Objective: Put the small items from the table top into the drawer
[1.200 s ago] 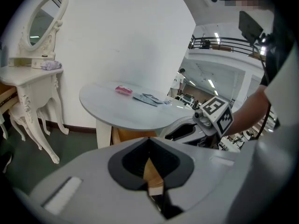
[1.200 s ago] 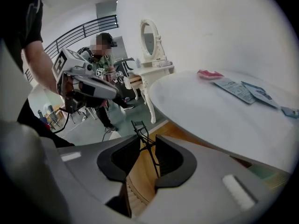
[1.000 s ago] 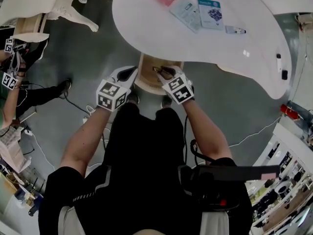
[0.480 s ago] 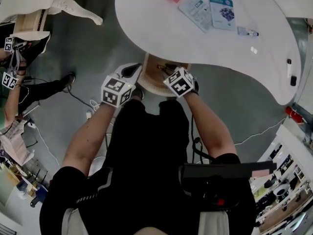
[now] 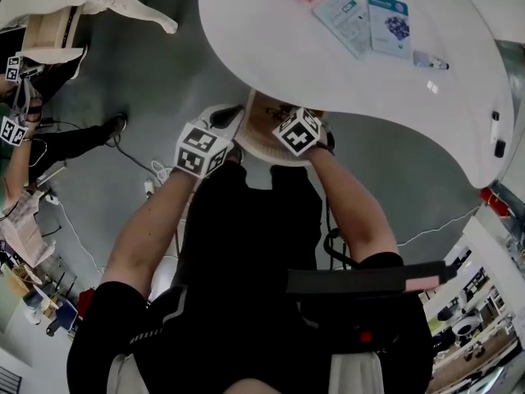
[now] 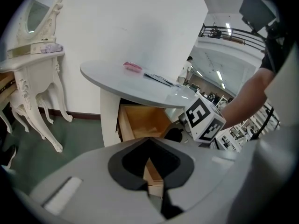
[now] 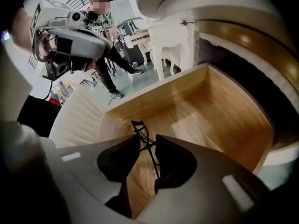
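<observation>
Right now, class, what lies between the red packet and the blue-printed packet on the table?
A pale flat packet, seen in the head view.

Floor (image 5: 139, 64): plain grey. Wall (image 6: 131, 17): plain white. Furniture: ornate white dressing table (image 6: 35, 59) with oval mirror (image 6: 39, 8), standing against the wall.

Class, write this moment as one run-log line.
right gripper: shut on eyelash curler | over open drawer | left gripper: shut, empty | packets on table
</observation>
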`<state>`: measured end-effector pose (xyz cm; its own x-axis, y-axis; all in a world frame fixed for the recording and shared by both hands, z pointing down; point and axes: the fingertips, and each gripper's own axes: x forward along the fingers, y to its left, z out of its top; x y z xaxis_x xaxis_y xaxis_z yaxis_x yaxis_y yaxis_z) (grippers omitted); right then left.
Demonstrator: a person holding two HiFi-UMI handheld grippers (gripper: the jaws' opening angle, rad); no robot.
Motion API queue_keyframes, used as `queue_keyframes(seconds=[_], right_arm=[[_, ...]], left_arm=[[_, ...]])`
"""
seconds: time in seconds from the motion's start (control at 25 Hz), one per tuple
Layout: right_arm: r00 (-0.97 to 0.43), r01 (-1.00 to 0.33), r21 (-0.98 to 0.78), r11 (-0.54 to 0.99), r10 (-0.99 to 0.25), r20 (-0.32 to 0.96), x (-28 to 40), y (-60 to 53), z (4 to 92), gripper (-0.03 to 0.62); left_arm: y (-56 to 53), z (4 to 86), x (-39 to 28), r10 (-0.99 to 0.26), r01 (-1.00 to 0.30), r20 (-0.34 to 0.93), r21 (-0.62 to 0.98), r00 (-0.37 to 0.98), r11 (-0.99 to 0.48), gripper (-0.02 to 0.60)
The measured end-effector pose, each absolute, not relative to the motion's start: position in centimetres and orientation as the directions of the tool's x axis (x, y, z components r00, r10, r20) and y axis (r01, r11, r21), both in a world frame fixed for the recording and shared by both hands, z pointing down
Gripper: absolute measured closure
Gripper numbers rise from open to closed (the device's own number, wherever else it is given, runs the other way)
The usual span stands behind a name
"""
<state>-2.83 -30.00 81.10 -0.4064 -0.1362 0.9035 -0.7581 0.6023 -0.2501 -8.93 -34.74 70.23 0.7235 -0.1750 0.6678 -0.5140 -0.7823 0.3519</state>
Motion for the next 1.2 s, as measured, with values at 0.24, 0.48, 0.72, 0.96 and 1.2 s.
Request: queue_keyframes(seconds=[0.24, 0.48, 0.72, 0.96, 1.2], right_arm=[[-0.366, -0.723, -0.217, 0.656, -0.096, 0.926, -2.9, -30.5, 83.6, 0.488], [-0.325, -0.633, -0.161, 0.757, -0.071, 0.943, -2.9, -30.4, 85.5, 0.488], [-0.297, -0.615, -0.121, 0.779, -0.087, 0.951, -3.0, -31.0, 86.8, 0.488], [-0.300, -0.617, -0.120, 0.778, -0.091, 0.950, -3.1, -31.7, 87.9, 0.488], [-0.293, -0.629, -0.116, 0.768, -0.096, 0.951, -3.0, -32.3, 88.3, 0.487]], left_arm=[[-34.9, 70.9, -9.4, -0.203, -0.534, 0.663, 0.343, 0.720, -0.773, 0.580], [-34.4, 71.5, -9.4, -0.204, -0.523, 0.661, 0.328, 0.722, -0.786, 0.580], [-34.2, 72.4, -9.3, -0.206, -0.525, 0.658, 0.332, 0.724, -0.784, 0.580], [-34.7, 72.8, -9.2, -0.219, -0.543, 0.652, 0.348, 0.726, -0.764, 0.580], [-34.9, 72.8, -9.3, -0.225, -0.549, 0.645, 0.358, 0.730, -0.755, 0.580]])
